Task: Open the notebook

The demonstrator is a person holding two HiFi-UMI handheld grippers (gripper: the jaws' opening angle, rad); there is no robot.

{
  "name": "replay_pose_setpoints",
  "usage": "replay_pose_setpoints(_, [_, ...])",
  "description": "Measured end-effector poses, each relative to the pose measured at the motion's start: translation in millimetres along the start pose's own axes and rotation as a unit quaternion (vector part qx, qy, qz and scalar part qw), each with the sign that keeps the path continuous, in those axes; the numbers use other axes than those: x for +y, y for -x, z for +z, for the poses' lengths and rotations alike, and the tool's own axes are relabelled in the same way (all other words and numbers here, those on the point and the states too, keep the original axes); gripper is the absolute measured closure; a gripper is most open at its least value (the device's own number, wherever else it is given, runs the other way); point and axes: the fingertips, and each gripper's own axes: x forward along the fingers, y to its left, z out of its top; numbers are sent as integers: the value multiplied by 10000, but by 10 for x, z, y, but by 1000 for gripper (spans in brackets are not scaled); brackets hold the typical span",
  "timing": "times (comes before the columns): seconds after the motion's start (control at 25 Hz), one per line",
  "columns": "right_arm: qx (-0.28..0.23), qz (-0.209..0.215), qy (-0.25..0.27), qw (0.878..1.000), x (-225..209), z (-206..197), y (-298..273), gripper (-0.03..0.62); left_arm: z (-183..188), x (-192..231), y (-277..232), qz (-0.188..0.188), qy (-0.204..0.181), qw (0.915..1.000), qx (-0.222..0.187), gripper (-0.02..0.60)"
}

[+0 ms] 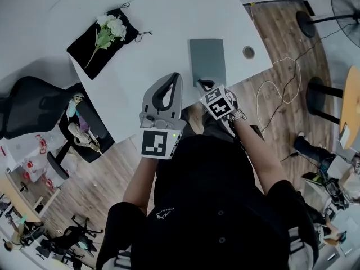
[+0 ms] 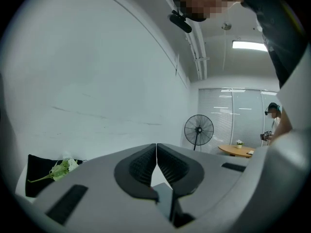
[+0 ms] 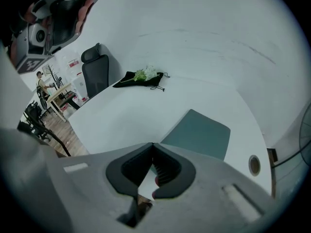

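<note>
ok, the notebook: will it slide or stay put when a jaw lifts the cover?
It probably slides: the notebook lies flat and closed on a smooth white table. It looks thin, so it is likely light. Cover stiffness can't be told.

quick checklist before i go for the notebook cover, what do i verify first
1. The notebook lies closed and flat on the table: ok.
2. Nothing lies on its cover: ok.
3. The right gripper is by the notebook's near edge: ok.
4. Its jaws are apart enough to take the cover: not ok, they are shut and empty.
5. The left gripper is free to help: ok, shut and empty.
6. The flowers and pouch are out of the way: ok.
</note>
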Motion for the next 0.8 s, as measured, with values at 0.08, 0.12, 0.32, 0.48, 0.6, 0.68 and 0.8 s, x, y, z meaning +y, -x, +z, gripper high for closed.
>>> replay_pose_setpoints(0.08, [120,-44,-11,9999,7,-43,-59,589,-4,54,-5,-29,25,10000,15,574])
replay_pose_setpoints(0.12, [182,-62,-25,9998,14,-69,-79,589,-2,73,-7,-47,32,10000,13,574])
replay_pose_setpoints(0.32, [343,57,81,9994,129,-166,-162,557,-43,88,-7,-209,-191,9996,80,574])
replay_pose_setpoints(0.48, [572,15,301,9979,192,-262,-227,517,8,48,-14,-280,-46,9996,-12,574])
replay_pose_setpoints(0.6, [707,-146,538,9959,199,-326,-298,489,5,56,2,-283,6,9996,-21,574])
replay_pose_setpoints(0.68, [774,-251,624,9947,203,-365,-345,487,-19,72,25,-282,4,9996,3,574])
replay_pose_setpoints(0.8, [851,-331,657,9937,223,-411,-390,487,-37,84,71,-267,1,9996,21,574])
